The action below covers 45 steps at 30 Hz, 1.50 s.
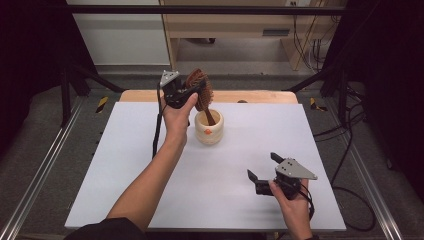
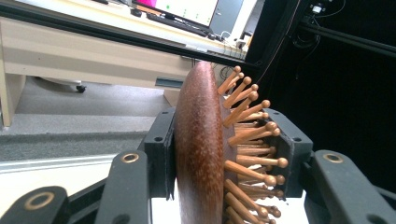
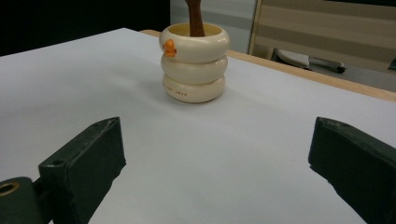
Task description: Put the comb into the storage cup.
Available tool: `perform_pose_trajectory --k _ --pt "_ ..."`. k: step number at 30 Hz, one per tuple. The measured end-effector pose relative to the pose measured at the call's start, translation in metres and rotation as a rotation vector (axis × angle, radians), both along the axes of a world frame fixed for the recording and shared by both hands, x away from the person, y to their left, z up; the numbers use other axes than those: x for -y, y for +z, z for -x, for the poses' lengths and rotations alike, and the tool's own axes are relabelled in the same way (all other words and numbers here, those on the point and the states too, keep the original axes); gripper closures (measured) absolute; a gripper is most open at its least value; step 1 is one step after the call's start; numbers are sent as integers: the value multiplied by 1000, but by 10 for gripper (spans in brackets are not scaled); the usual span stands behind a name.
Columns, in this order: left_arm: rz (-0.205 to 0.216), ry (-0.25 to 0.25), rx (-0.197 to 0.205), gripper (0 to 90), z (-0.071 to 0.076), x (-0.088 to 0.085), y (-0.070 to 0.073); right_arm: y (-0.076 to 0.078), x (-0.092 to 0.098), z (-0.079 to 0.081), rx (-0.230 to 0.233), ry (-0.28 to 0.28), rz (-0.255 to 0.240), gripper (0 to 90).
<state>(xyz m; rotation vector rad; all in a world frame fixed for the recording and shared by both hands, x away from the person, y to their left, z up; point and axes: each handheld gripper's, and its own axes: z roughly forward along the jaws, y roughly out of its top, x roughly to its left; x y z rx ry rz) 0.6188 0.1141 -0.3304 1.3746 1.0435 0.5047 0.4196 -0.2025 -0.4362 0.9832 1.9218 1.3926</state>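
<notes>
A wooden hairbrush [image 1: 200, 87] was pinched by its head in the left gripper [image 1: 192, 92], one pad on the smooth back, one on the bristle side; its handle was seen dipping into a cream ringed cup [image 1: 209, 128] at 12 o'clock on the white table [image 1: 150, 190]; the right gripper [image 1: 262, 170] was held spread wide at 4 o'clock, nothing between its jaws; grey floor, a pale wooden desk [image 1: 225, 22] and cables were noted beyond.
</notes>
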Motion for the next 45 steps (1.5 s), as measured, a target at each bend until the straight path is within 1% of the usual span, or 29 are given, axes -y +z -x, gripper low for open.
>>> perform_pose_trajectory --k 5,11,32,37,41,45 --pt "-9 -13 -5 502 -1 2 -4 0 0 0 -1 -1 0 42" --pt "-12 -13 -9 502 -1 3 -8 0 0 0 -2 0 3 41" --pt "-2 -11 -22 501 -1 5 -14 0 -1 0 0 2 5 41" --pt "-24 -16 -16 500 -1 6 -16 -1 -1 0 1 3 7 41" --pt "-10 -14 -22 500 -2 6 -17 -1 -1 -1 1 2 7 41" --pt "-10 -12 -23 500 -1 7 -18 -1 -1 -1 2 4 13 41"
